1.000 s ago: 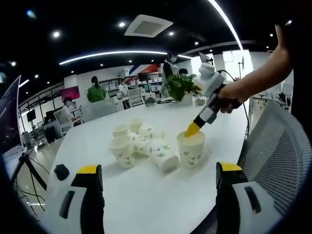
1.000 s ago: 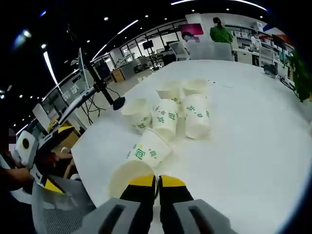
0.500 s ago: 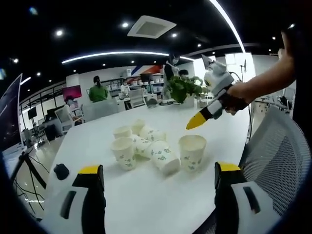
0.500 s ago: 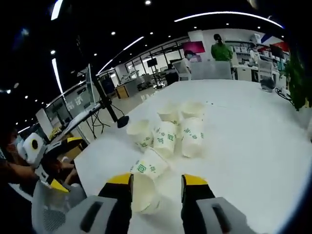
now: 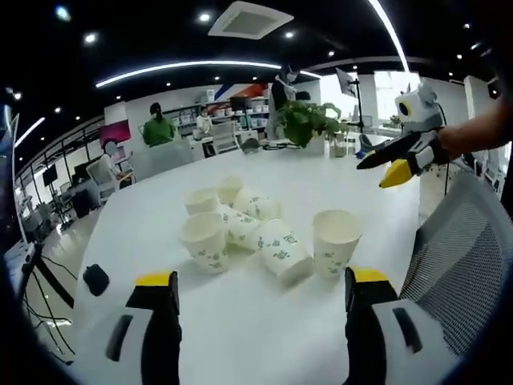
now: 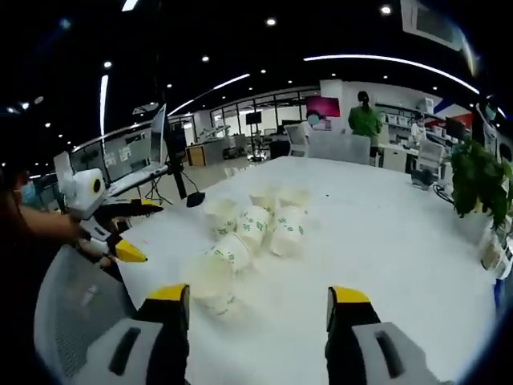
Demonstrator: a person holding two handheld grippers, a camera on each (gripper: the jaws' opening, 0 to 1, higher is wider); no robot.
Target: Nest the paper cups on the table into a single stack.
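Both grippers' jaws gape, holding nothing. Left gripper view shows the right gripper (image 5: 394, 163) at two o'clock above the upright cup (image 5: 335, 241); right gripper view shows a plant (image 6: 479, 180).

Open-plan office, dark ceiling.
Light strips (image 5: 184, 66) are glowing overhead; white table (image 5: 264, 313) is stretching beyond the fingers, mesh chair (image 5: 461, 241) standing right of them.

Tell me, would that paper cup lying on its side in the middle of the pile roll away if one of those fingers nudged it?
Probably a little. The tipped cup lies on its side on the smooth white table, so it could roll, likely in a curve since it tapers. It rests against neighbouring cups, which may stop it. It looks thin and light, so even a gentle push should shift it.
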